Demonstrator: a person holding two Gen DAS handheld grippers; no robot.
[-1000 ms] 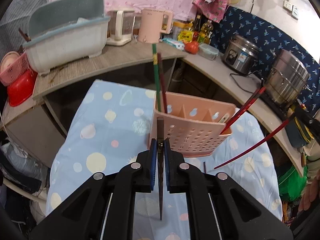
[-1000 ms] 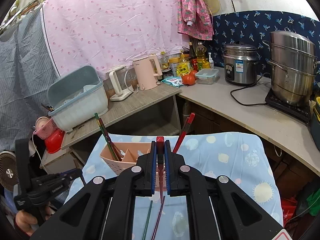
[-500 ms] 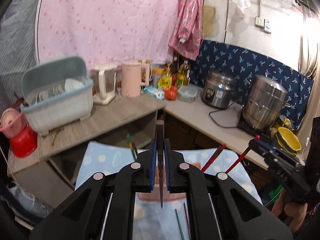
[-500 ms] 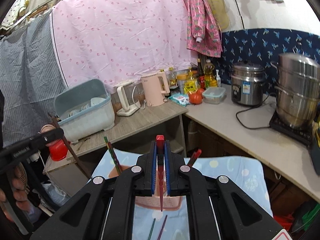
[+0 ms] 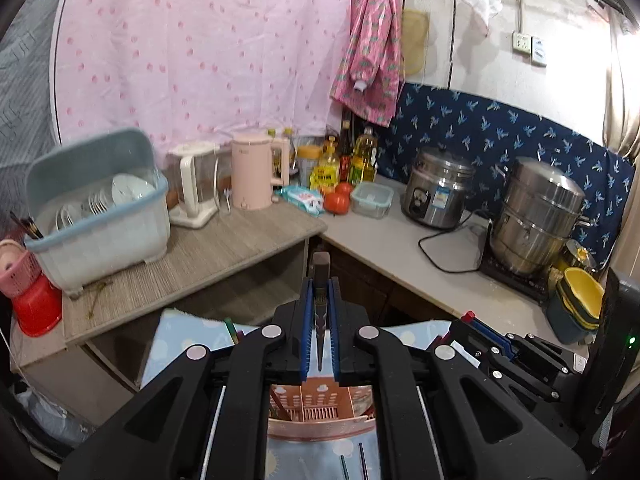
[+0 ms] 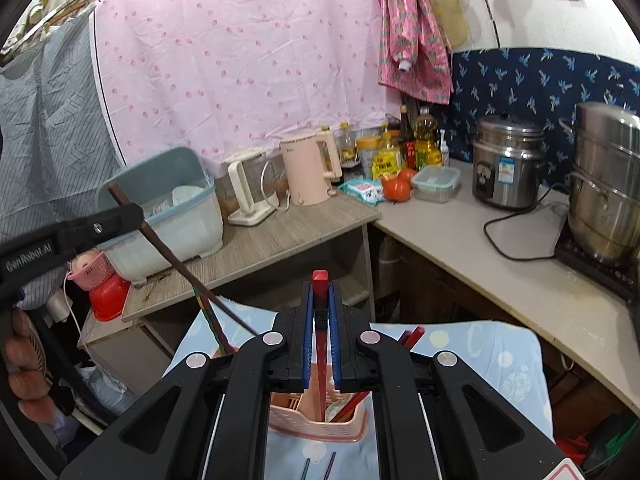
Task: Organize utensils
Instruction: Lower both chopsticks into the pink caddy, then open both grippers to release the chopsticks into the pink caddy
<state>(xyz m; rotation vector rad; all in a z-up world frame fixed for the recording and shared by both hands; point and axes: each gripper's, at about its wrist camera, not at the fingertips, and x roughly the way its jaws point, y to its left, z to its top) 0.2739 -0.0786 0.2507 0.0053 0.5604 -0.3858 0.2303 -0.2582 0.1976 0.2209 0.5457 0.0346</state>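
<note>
Above the pink utensil basket (image 6: pixel 316 420) on the dotted tablecloth (image 6: pixel 480 360), your right gripper (image 6: pixel 320 344) pinches a red chopstick (image 6: pixel 320 280); your left gripper (image 5: pixel 320 344) clamps a dark brown chopstick (image 5: pixel 321 264).

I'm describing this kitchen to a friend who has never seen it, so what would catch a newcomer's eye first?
Probably the two black tools up close: the left tool clamps a dark brown chopstick, and the right tool clamps a red chopstick, both above a pink slotted utensil holder on a dotted blue cloth. Behind them, a big pink spotted curtain fills the wall above the counter.
</note>
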